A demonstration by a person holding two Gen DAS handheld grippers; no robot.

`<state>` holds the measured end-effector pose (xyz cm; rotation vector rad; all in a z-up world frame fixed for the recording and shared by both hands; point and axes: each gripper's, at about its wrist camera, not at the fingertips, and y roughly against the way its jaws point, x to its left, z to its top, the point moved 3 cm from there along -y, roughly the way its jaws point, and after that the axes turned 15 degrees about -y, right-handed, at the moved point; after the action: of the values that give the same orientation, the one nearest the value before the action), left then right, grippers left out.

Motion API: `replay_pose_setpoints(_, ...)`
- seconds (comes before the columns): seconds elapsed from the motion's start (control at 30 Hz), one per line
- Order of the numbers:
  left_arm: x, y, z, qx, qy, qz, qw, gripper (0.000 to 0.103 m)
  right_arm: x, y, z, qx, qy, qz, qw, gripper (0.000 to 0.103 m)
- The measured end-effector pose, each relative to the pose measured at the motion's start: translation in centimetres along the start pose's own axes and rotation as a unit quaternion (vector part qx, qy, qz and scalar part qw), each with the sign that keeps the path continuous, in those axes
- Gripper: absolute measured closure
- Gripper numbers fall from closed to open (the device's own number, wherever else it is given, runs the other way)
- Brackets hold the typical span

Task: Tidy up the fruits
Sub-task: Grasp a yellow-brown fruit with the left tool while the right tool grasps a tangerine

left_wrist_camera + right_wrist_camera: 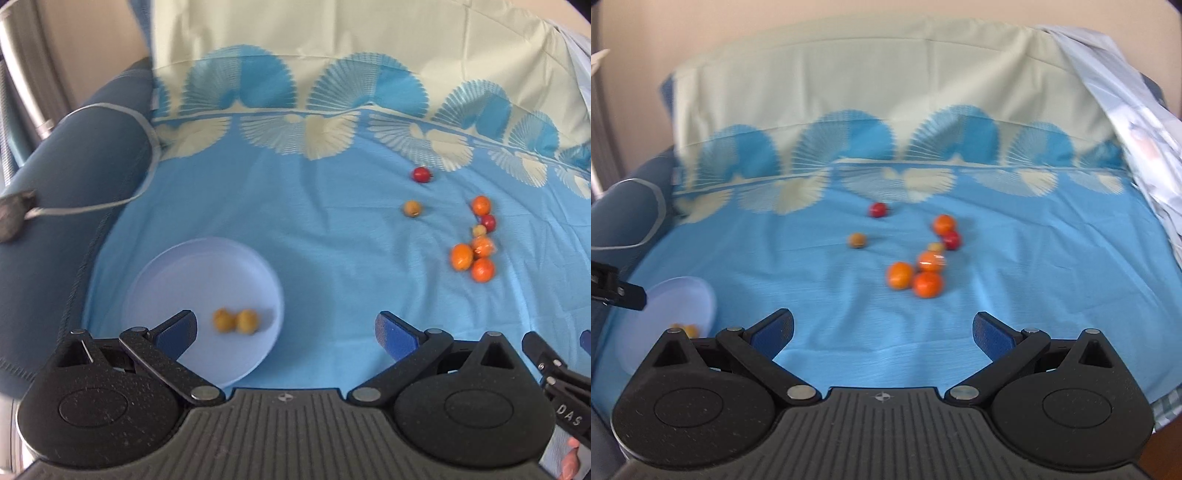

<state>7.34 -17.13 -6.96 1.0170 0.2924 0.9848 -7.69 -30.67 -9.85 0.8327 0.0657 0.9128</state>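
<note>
Fruits small, round, likely light and prone to rolling; grip across the widest middle, gently. Orange cluster (916, 269) mid-frame on blue cloth (1034, 295); two yellowish fruits (235, 321) on pale plate (184, 269), lower left. Left gripper (286, 330) and right gripper (882, 328) both spread wide, empty

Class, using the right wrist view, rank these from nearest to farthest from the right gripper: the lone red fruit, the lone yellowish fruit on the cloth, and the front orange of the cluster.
From the right gripper:
1. Front orange, nearest, slightly right of centre.
2. Yellowish fruit, farther back, left of the cluster.
3. Red fruit, farthest, near the patterned border.
</note>
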Motion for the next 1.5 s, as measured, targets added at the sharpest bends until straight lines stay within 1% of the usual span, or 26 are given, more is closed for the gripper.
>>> replay_pose_setpoints(0.13, -3.9, -4.9, 4.8, -0.016, -0.028, -0.023, 0.9992, 0.000, -3.6, -4.9, 1.1, -0.001, -0.014, -0.039, 0.999, 0.001)
replay_pose_setpoints(0.3, -8.3, -13.2, 9.7, -0.001, -0.057, -0.041, 0.9975, 0.000, -5.8, -11.8, 1.8, 0.008, -0.015, -0.067, 0.998, 0.001)
replay_pose_setpoints(0.33, -9.0, -14.8, 10.5, 0.003, -0.061, -0.045, 0.9971, 0.000, -6.0, -13.7, 2.0, 0.013, -0.013, -0.068, 0.997, 0.001)
replay_pose_setpoints(0.47, -11.5, -20.3, 13.3, 0.010, -0.079, -0.058, 0.9951, 0.000, -6.5, -18.8, 2.1, 0.021, 0.003, -0.072, 0.997, 0.001)
replay_pose_setpoints(0.53, -12.4, -22.6, 14.3, 0.012, -0.085, -0.065, 0.9942, 0.000, -6.5, -20.4, 1.9, 0.024, 0.010, -0.063, 0.998, 0.001)
replay_pose_setpoints(0.6, -13.2, -25.0, 15.0, 0.019, -0.092, -0.067, 0.9934, 0.000, -6.3, -21.5, 1.4, 0.024, 0.020, -0.037, 0.999, 0.001)
replay_pose_setpoints(0.63, -13.5, -26.0, 15.0, 0.025, -0.095, -0.066, 0.9930, 0.000, -6.2, -22.2, 0.9, 0.034, 0.035, -0.047, 0.998, 0.001)
replay_pose_setpoints(0.7, -13.8, -27.7, 15.1, 0.037, -0.101, -0.063, 0.9922, 0.000, -6.2, -22.2, 0.7, 0.024, 0.037, -0.044, 0.998, 0.001)
replay_pose_setpoints(0.73, -13.6, -27.9, 15.1, 0.029, -0.093, -0.070, 0.9928, 0.000, -6.2, -22.2, 0.7, 0.024, 0.036, -0.043, 0.998, 0.001)
replay_pose_setpoints(0.8, -13.5, -28.1, 15.2, 0.027, -0.090, -0.073, 0.9930, 0.000, -6.3, -22.2, 0.7, 0.022, 0.032, -0.039, 0.998, 0.001)
replay_pose_setpoints(0.93, -13.5, -27.8, 15.1, 0.026, -0.091, -0.069, 0.9932, 0.000, -6.2, -22.3, 0.6, 0.017, 0.034, -0.040, 0.998, 0.001)
replay_pose_setpoints(0.97, -13.5, -27.6, 15.1, 0.027, -0.088, -0.066, 0.9935, 0.003, -6.2, -22.4, 0.6, 0.017, 0.034, -0.041, 0.998, 0.001)
replay_pose_setpoints(1.0, -13.5, -27.4, 15.2, 0.023, -0.086, -0.069, 0.9936, 0.010, -6.2, -22.3, 0.6, 0.016, 0.034, -0.041, 0.998, 0.001)
replay_pose_setpoints(1.03, -13.7, -26.7, 15.2, 0.014, -0.089, -0.079, 0.9928, 0.035, -6.2, -22.3, 0.6, 0.017, 0.034, -0.041, 0.998, 0.003)
replay_pose_setpoints(1.07, -13.9, -26.1, 15.4, 0.006, -0.101, -0.083, 0.9914, 0.074, -6.2, -22.0, 0.7, 0.017, 0.031, -0.037, 0.999, 0.018)
replay_pose_setpoints(1.1, -14.1, -25.7, 15.5, 0.007, -0.113, -0.084, 0.9900, 0.073, -6.1, -21.5, 0.6, 0.014, 0.030, -0.025, 0.999, 0.046)
replay_pose_setpoints(1.13, -14.0, -25.3, 15.5, 0.007, -0.110, -0.085, 0.9903, 0.072, -5.8, -21.0, 0.5, 0.011, 0.038, -0.015, 0.999, 0.059)
replay_pose_setpoints(1.17, -13.9, -24.8, 15.4, 0.006, -0.105, -0.089, 0.9904, 0.072, -5.5, -20.5, 0.3, 0.004, 0.055, -0.016, 0.998, 0.064)
replay_pose_setpoints(1.23, -13.6, -23.6, 15.2, 0.005, -0.107, -0.087, 0.9904, 0.072, -5.3, -20.2, 0.0, 0.002, 0.067, -0.019, 0.998, 0.064)
replay_pose_setpoints(1.3, -12.9, -21.6, 14.8, 0.000, -0.103, -0.085, 0.9911, 0.072, -5.6, -19.9, 0.6, -0.006, 0.051, -0.018, 0.999, 0.065)
replay_pose_setpoints(1.4, -11.3, -17.6, 13.7, -0.009, -0.087, -0.087, 0.9923, 0.072, -5.9, -18.6, 1.5, -0.036, 0.043, -0.035, 0.998, 0.065)
replay_pose_setpoints(1.5, -9.4, -12.7, 12.0, -0.025, -0.077, -0.084, 0.9932, 0.072, -6.2, -16.1, 2.7, -0.050, 0.027, -0.045, 0.997, 0.065)
